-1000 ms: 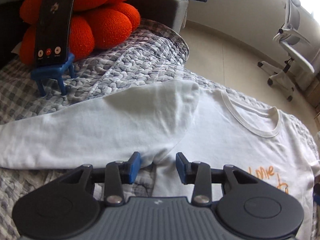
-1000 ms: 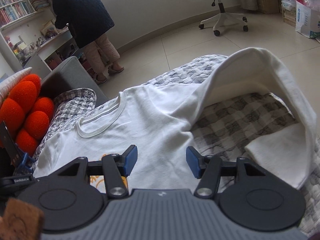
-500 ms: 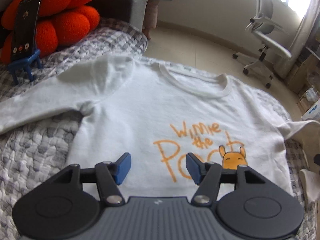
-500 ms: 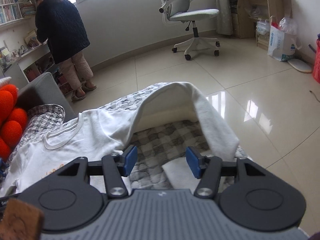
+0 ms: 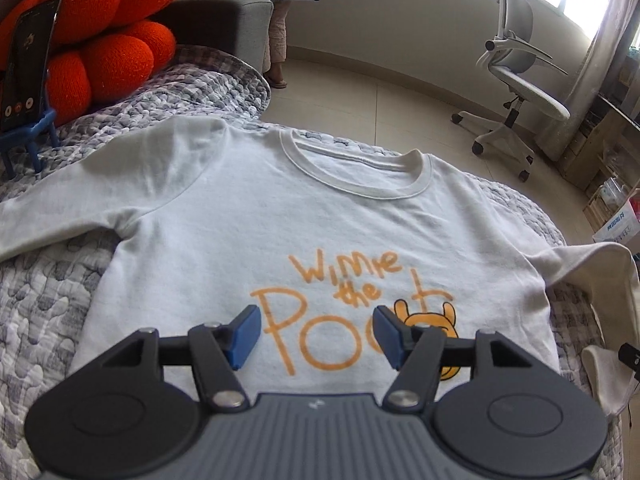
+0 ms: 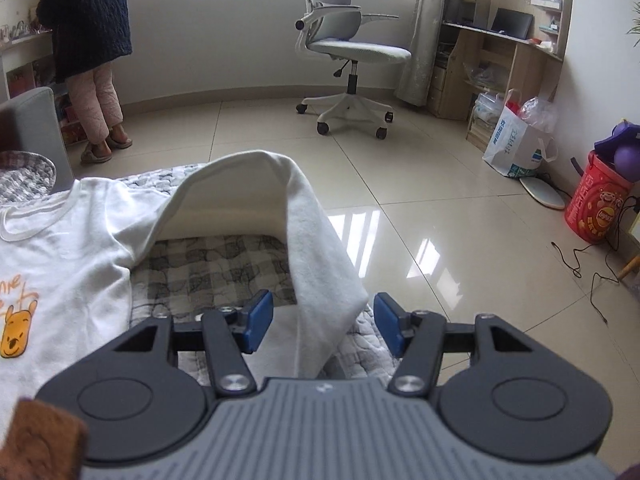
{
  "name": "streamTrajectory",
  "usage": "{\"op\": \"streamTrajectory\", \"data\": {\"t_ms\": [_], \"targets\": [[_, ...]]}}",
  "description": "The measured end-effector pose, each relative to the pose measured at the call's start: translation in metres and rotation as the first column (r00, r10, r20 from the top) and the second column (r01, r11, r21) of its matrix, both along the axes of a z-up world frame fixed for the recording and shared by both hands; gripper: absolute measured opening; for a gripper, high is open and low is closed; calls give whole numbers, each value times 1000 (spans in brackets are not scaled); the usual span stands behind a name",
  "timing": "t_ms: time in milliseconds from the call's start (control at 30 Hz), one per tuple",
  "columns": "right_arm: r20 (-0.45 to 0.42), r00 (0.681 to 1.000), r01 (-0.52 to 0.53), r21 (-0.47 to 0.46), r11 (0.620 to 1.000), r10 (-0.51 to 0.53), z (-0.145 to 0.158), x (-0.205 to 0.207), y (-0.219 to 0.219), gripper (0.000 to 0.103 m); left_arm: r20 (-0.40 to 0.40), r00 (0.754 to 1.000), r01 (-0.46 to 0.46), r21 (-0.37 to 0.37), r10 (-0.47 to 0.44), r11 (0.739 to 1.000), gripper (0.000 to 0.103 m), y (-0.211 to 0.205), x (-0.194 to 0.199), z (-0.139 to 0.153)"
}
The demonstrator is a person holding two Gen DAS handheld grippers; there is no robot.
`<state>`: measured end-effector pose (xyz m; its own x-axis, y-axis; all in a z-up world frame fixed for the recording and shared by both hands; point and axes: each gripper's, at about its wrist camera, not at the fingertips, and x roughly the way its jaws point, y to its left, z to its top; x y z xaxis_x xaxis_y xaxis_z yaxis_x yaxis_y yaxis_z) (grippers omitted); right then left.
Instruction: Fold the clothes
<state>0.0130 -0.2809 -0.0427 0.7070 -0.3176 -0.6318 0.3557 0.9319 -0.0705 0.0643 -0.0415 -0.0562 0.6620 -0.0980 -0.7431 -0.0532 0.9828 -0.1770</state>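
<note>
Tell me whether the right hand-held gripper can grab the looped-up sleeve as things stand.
Probably yes: the right hand-held gripper is open, the sleeve drapes between its blue pads, and nothing blocks it.

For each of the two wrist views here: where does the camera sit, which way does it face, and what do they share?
Left wrist: behind the left gripper, angled down over the white shirt chest print on the quilt; jaws apart, nothing between them.
Right wrist: behind the right gripper, facing the shirt's arched sleeve and the floor; jaws apart, the sleeve between them.
Shared: the shirt, the office chair, a standing person.
</note>
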Motion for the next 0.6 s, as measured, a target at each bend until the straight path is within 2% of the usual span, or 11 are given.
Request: {"op": "streamTrajectory", "data": {"t_ms": [67,100,133,167,333,467,600], "targets": [[-25,1000,-4,-27,1000,3,-4,5,-3,37,-4,1000,-5,-11,5,1000,63,2,1,0],[-45,999,-14,-41,999,12,-6,8,-4,21,-7,1000,-8,-19,8,1000,63,4,1,0],[-59,998,-19,-51,999,16,-7,10,-5,11,-10,1000,-9,-26,9,1000,63,5,2,0],[-72,997,-22,-67,998,17,-7,12,-8,8,-14,1000,-10,-34,10,999,63,6,2,0],[-66,997,22,-241,970,-38,-7,15,-25,5,-24,1000,-4,-59,2,998,63,10,3,1],[-28,995,80,-293,953,-92,-8,12,-51,5,-28,1000,-2,-64,0,998,63,12,3,1],[-39,995,78,-322,943,-96,-24,13,-71,5,-41,999,-6,-81,2,997,63,14,4,0]]}}
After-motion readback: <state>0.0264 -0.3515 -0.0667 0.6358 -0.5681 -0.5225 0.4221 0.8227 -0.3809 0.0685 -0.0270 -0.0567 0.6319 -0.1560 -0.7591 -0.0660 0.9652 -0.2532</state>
